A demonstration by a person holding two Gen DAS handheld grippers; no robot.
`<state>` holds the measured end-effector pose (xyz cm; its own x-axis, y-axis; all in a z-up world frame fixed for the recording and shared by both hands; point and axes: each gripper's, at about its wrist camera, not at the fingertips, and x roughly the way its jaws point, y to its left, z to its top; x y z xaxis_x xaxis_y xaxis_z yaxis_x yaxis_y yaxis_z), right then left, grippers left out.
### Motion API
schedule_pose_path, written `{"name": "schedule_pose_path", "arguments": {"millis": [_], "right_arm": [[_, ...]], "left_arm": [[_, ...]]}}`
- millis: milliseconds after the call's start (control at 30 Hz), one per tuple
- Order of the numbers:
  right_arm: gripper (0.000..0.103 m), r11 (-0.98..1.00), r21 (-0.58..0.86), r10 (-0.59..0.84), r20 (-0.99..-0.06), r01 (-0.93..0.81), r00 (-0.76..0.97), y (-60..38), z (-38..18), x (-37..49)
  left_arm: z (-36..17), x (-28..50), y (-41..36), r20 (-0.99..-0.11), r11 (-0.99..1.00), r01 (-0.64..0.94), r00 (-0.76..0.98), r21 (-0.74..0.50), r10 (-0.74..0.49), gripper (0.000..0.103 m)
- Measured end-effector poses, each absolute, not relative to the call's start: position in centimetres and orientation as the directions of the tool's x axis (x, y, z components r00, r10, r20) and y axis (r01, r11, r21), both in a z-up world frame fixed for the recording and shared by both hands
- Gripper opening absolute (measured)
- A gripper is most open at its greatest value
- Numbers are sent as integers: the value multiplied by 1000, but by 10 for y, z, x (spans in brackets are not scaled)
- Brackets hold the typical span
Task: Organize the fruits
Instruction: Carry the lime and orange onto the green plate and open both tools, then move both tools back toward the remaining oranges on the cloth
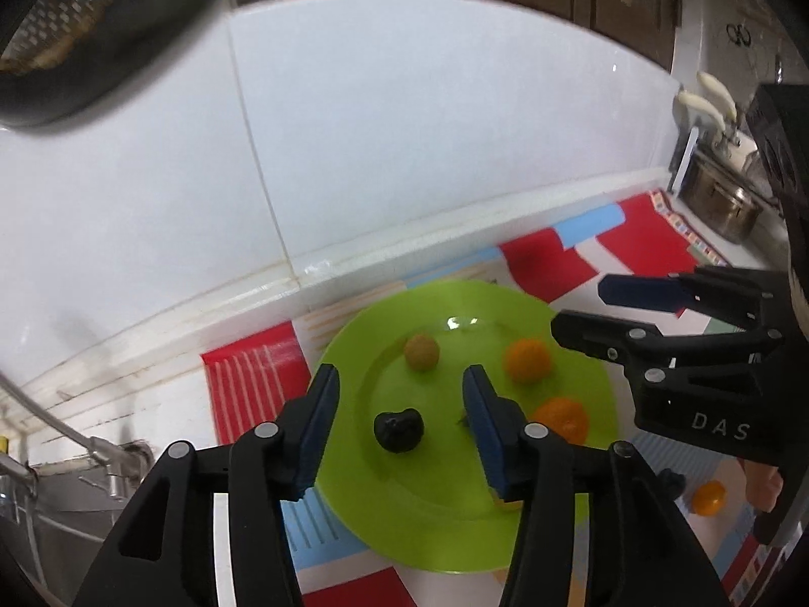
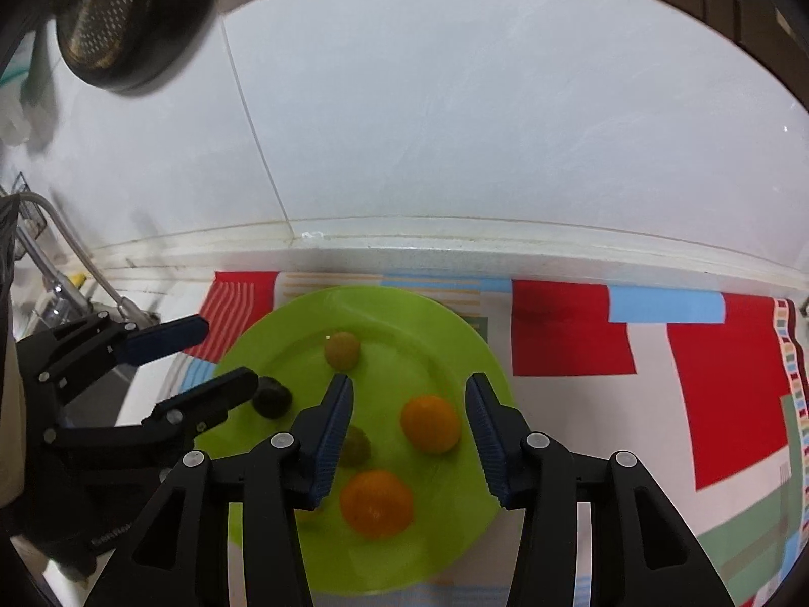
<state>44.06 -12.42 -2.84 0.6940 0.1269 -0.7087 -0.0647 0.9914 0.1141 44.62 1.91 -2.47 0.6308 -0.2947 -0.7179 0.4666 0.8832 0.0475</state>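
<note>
A lime green plate (image 1: 455, 531) (image 2: 414, 313) lies on a patterned mat. On it are a dark plum (image 1: 398, 430) (image 2: 272, 397), a tan round fruit (image 1: 421, 351) (image 2: 342, 350), two oranges (image 1: 528, 360) (image 1: 562, 419) (image 2: 430, 424) (image 2: 375, 504) and a greenish fruit (image 2: 355, 447) partly hidden by a finger. My left gripper (image 1: 399, 394) (image 2: 222, 354) is open above the plum. My right gripper (image 2: 408, 404) (image 1: 576, 308) is open and empty above the oranges. Another orange (image 1: 708, 499) lies on the mat off the plate.
The mat (image 2: 723, 369) has red, blue and white patches on a white counter against a tiled wall (image 2: 455, 126). A sink and faucet (image 1: 76, 440) are at the left. A steel pot (image 1: 718, 202) stands at the far right. A dark pan (image 2: 126, 15) hangs above.
</note>
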Motion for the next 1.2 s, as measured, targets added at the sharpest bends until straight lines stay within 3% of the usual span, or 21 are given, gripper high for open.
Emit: {"name": "schedule_pose_path", "arguments": {"millis": [67,133,267,367,467,600,933,1200], "right_arm": [[54,991,123,125,-693,-54,710,-124,-20,430],[55,991,123,122,-677,-52,726,-122,-11,419],[56,993,105,103,-644,-46,758,-118,3,396],[67,996,83,70,-621,-23,781,-116,12,377],[68,999,49,28,-604,1,797,-121,19,354],[76,999,31,-3,-582,27,813,-131,25,327],[80,997,34,-44,-518,72,854,-168,43,264],[80,998,51,-15,-497,47,868,-201,46,238]], "left_arm": [[-16,439,21,-702,889,454,652,56,-289,58],[-7,431,24,-681,889,456,666,50,-304,59],[9,411,27,-645,894,444,700,56,-307,71],[19,396,29,-622,899,436,718,51,-313,81],[25,375,26,-596,899,433,738,60,-316,87],[33,348,17,-567,891,449,751,62,-339,91],[50,291,-10,-501,903,426,796,65,-340,97],[46,263,-38,-511,921,386,803,52,-307,100]]}}
